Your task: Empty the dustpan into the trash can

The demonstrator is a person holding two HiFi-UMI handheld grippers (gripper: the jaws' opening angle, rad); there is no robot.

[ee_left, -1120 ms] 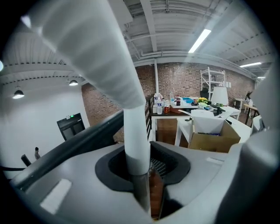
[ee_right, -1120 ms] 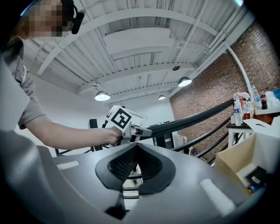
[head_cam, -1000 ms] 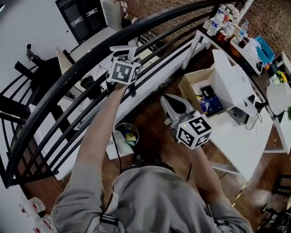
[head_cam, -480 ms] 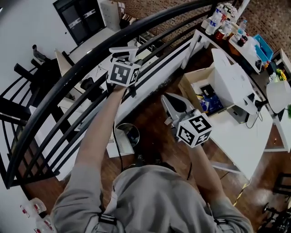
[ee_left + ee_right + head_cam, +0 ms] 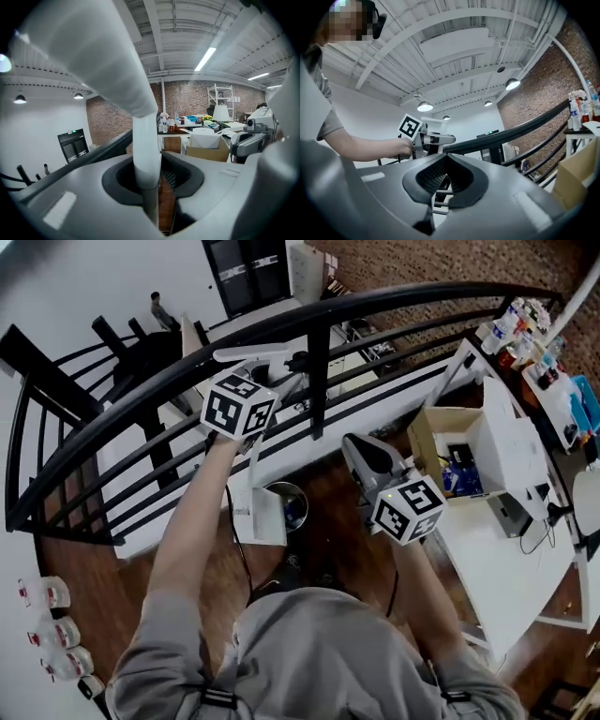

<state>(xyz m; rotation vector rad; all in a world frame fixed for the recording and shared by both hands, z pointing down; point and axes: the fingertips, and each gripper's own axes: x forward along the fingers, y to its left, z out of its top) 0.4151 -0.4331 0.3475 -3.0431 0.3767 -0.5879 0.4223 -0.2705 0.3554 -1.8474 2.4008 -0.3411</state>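
My left gripper (image 5: pixel 255 360) is shut on the long white handle (image 5: pixel 146 154) of the dustpan, held high by the black railing. The handle runs down to the white pan (image 5: pixel 257 517), which hangs upright just left of the round trash can (image 5: pixel 298 506) on the wooden floor. In the left gripper view the handle fills the gap between the jaws (image 5: pixel 147 187). My right gripper (image 5: pixel 364 454) hovers to the right of the can, jaws shut with nothing in them; in its own view (image 5: pixel 440 187) it looks across at the left gripper (image 5: pixel 427 138).
A black curved railing (image 5: pixel 319 352) runs across in front of me. An open cardboard box (image 5: pixel 450 451) and a white table (image 5: pixel 506 549) stand at the right. Bottles line a far table (image 5: pixel 525 324). Several containers (image 5: pixel 47 624) sit on the floor at the left.
My left gripper has risen and swung with the handle, and the pan now hangs upright beside the trash can instead of lying lower. The right gripper shifted slightly.
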